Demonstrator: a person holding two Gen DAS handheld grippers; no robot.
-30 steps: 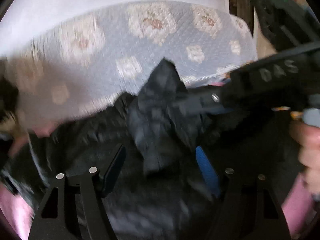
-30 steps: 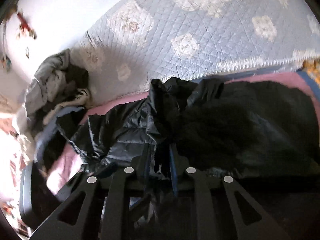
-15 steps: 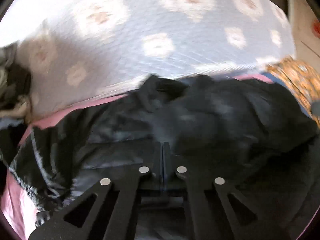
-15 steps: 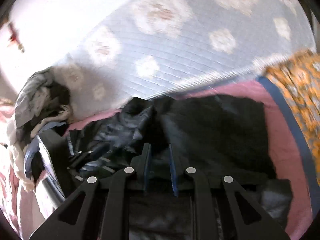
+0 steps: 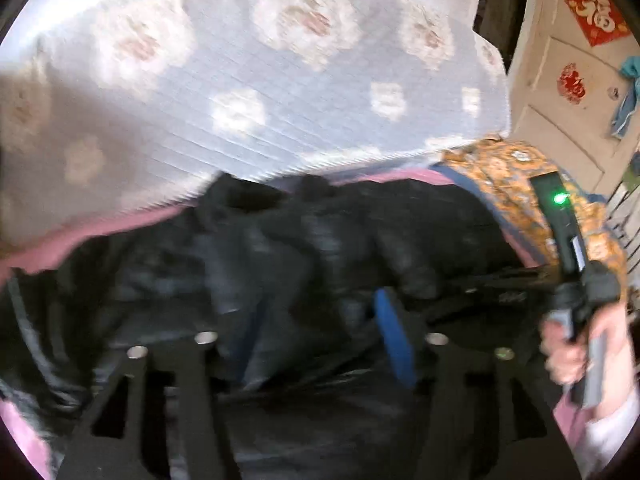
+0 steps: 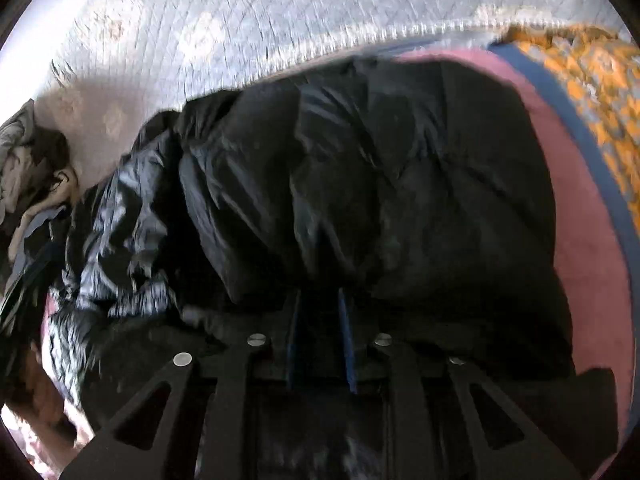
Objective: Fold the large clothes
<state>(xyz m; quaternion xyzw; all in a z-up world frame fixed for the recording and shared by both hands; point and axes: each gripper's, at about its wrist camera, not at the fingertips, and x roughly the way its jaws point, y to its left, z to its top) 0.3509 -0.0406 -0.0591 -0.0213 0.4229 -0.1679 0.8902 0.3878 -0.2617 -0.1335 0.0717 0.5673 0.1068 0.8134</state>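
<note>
A large black puffer jacket (image 5: 360, 240) lies bunched on a pink sheet (image 6: 580, 220); in the right wrist view the jacket (image 6: 400, 180) fills the middle. My left gripper (image 5: 316, 340) hovers low over it, its jaws opening, with a loose fold of jacket lying between the blue pads (image 5: 394, 344) and not pinched. My right gripper (image 6: 320, 320) is shut on a fold of the jacket's near edge, its pads only a narrow gap apart. In the left wrist view, a hand (image 5: 580, 344) holds the right gripper's handle at the right edge.
A grey quilted blanket (image 5: 240, 100) with pale flower patches covers the bed behind the jacket. An orange patterned cloth (image 6: 592, 80) borders the sheet on the right. A heap of other clothes (image 6: 28, 160) sits at far left. A cream cabinet door (image 5: 568, 80) stands beyond.
The left jaws went from open to shut and have parted again, and that view has swung right. The right gripper dropped closer to the jacket, still gripping its fold.
</note>
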